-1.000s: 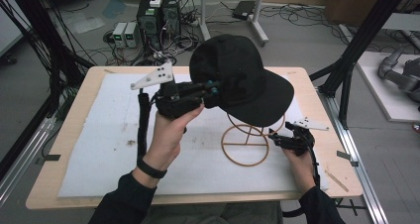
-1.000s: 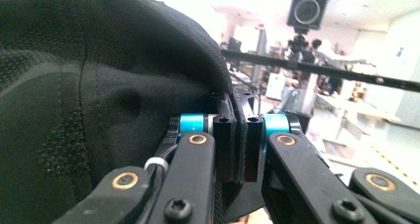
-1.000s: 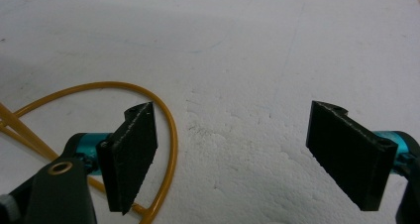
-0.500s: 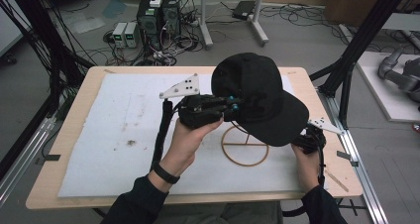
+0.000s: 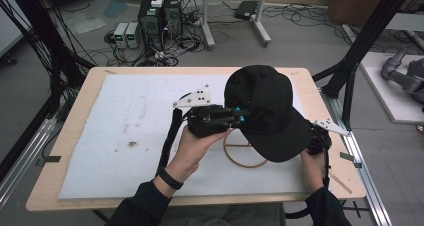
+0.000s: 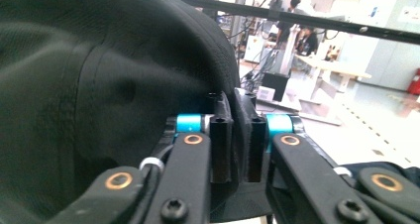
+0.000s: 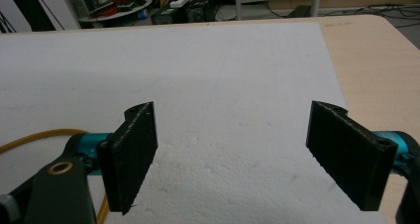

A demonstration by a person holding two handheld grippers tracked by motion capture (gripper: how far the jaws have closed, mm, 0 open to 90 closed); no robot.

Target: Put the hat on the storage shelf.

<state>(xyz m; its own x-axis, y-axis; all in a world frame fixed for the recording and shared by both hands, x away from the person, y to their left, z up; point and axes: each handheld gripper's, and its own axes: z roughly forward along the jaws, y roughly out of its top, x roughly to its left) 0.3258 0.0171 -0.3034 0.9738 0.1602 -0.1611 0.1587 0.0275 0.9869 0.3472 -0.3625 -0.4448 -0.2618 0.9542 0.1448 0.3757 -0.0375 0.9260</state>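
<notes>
Two tools are at work over the desk, and the high view shows what has shifted: a second ago the black cap sat further left and higher in the frame, above the wire stand; now the left tool has carried it right and down, so the brim hangs over the right part of the brass-coloured wire stand at centre. The right tool, at the right edge of the white foam sheet, now lies partly under the brim. I judge the cap is being lifted off its stand, or moved clear of it, with the right tool waiting to help.

Left gripper view: the left tool has its jaws pressed together on a fold of the cap, which takes up the left and upper part of the frame.

Right gripper view: the right tool has its jaws spread wide with nothing between them, above the foam sheet; a curve of the wire stand shows at lower left.

No container sits on the desk; the cap's hollow crown faces down, and I cannot tell whether anything is inside.
</notes>
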